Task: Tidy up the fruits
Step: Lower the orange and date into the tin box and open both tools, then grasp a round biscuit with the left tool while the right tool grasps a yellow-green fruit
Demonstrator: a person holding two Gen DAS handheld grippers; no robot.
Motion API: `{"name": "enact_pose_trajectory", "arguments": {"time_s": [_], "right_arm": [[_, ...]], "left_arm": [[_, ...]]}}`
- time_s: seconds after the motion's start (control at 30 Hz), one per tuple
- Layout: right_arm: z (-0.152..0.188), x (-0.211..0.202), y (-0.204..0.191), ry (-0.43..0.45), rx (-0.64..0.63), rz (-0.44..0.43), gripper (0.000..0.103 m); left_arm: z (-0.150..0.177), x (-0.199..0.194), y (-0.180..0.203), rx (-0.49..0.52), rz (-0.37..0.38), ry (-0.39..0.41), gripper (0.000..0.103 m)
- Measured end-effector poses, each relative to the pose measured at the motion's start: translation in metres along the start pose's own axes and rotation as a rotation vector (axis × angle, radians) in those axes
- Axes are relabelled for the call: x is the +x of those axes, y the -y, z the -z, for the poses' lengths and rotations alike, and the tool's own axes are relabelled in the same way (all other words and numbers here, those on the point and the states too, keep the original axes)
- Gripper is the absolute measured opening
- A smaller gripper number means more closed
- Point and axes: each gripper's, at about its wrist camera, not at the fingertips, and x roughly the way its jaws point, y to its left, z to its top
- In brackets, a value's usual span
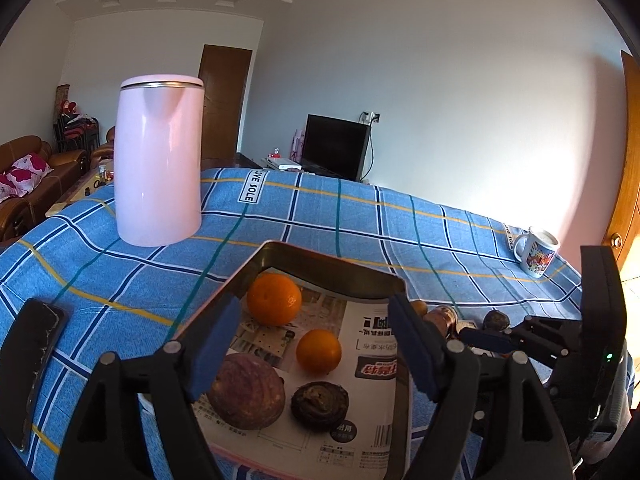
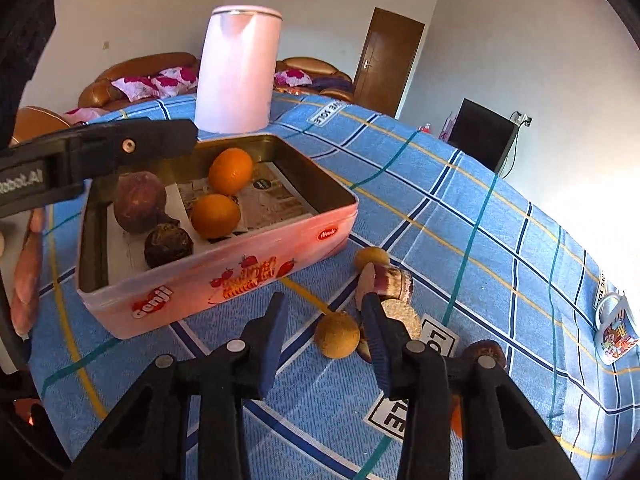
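Lining the tin (image 2: pixel 224 276): two oranges (image 2: pixel 215 216), two dark purple fruits (image 2: pixel 140 202).

The tin (image 2: pixel 224 280) stands open-topped near the middle of the table (image 2: pixel 500 240), so its inside is reachable from above. Two oranges (image 2: pixel 230 170) sit toward its far wall, and a large purple fruit (image 2: pixel 140 202) and a small dark one (image 2: pixel 168 242) crowd its near end; bare newspaper (image 2: pixel 276 200) remains along the right side. Behind the tin a tall pink kettle (image 2: pixel 238 72) blocks the far approach. To its right, a cluster of small fruits (image 2: pixel 336 334) lies on the cloth; past them the table runs free to a mug (image 2: pixel 614 334) at the right edge. A phone (image 1: pixel 34 364) lies by the left edge.
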Motion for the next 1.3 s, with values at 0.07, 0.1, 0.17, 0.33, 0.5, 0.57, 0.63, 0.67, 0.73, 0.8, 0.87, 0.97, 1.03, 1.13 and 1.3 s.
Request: {"name": "enact_pose_trajectory", "arguments": {"time_s": [0.07,0.1,0.17,0.33,0.5,0.57,0.63,0.67,0.73,0.8,0.87,0.97,1.03,1.13,1.3], "right_arm": [[-0.002,0.004,-0.002,-0.015,-0.025,0.016,0.037],[-0.003,0.004,-0.004,-0.021,-0.035,0.015,0.037],[-0.004,0.005,-0.011,-0.035,-0.080,0.043,0.036],[0.005,0.006,-0.009,-0.077,-0.087,0.081,0.034],[0.004,0.005,0.005,-0.074,-0.020,0.029,0.027],[0.006,-0.003,0.008,-0.041,0.016,-0.007,0.027],[0.010,-0.018,0.017,0.017,0.068,-0.010,0.027],[0.014,-0.026,0.023,0.041,0.091,0.000,0.027],[0.021,-0.039,0.038,0.080,0.146,0.028,0.027],[0.029,-0.047,0.056,0.100,0.197,0.072,0.027],[0.036,-0.050,0.074,0.102,0.234,0.124,0.027],[0.043,-0.052,0.095,0.107,0.284,0.176,0.027],[0.047,-0.053,0.107,0.115,0.323,0.179,0.027],[0.051,-0.059,0.115,0.135,0.345,0.180,0.027],[0.054,-0.062,0.118,0.157,0.358,0.153,0.027]], "left_arm": [[0.000,0.000,0.000,-0.001,0.002,-0.003,0.079],[0.000,0.000,0.000,-0.001,0.002,-0.002,0.079],[0.000,-0.001,0.001,-0.001,0.002,0.000,0.079],[-0.002,-0.004,0.003,-0.008,0.002,0.012,0.087],[-0.002,-0.003,0.016,0.025,0.018,0.009,0.087],[-0.001,-0.002,0.024,0.036,0.033,0.006,0.087],[0.000,-0.001,0.035,0.068,0.038,0.001,0.087],[0.001,0.000,0.041,0.080,0.047,-0.002,0.087],[0.002,0.003,0.055,0.108,0.059,-0.014,0.087],[0.003,0.008,0.070,0.141,0.068,-0.024,0.087],[0.005,0.016,0.088,0.182,0.074,-0.049,0.087],[0.011,0.032,0.113,0.236,0.082,-0.102,0.082],[0.015,0.043,0.129,0.262,0.094,-0.141,0.080],[0.023,0.061,0.147,0.295,0.095,-0.208,0.072],[0.027,0.082,0.160,0.305,0.080,-0.298,0.055]]}}
